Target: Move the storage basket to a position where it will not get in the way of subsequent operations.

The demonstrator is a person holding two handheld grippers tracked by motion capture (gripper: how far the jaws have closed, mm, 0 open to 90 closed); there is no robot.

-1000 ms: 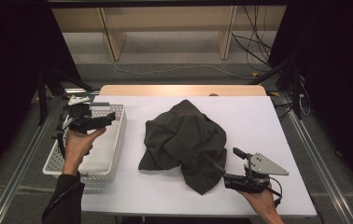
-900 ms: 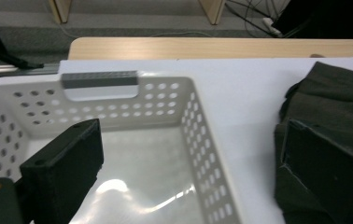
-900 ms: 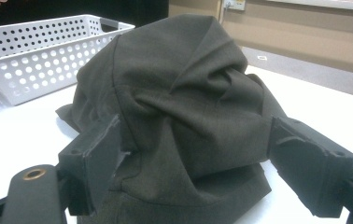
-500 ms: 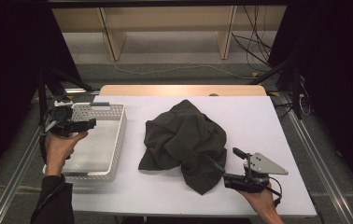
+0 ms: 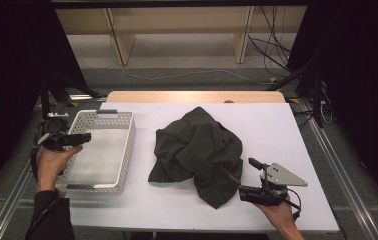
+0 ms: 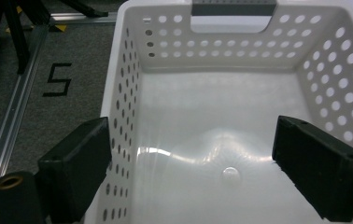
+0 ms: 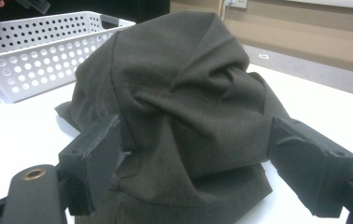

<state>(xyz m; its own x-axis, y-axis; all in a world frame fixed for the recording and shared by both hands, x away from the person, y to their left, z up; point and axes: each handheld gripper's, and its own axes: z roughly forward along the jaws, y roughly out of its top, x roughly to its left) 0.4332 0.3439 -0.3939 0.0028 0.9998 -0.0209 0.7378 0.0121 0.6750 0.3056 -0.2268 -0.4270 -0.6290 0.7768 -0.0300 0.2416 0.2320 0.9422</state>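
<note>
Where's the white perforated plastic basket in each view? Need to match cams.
High view: the white perforated plastic basket sits at the table's left edge, left of the crumpled dark cloth.
Left gripper view: the basket's inside spreads across the frame, grey handle slot at top centre.
Right gripper view: upper left corner, behind the cloth.
Shared landmark: the basket's round-holed side wall.

Garment (image 5: 197, 150): dark olive-grey, plain. Basket (image 5: 127, 145): white, round-hole pattern, grey handle. Table (image 5: 287, 130): white. Jaws: black.
</note>
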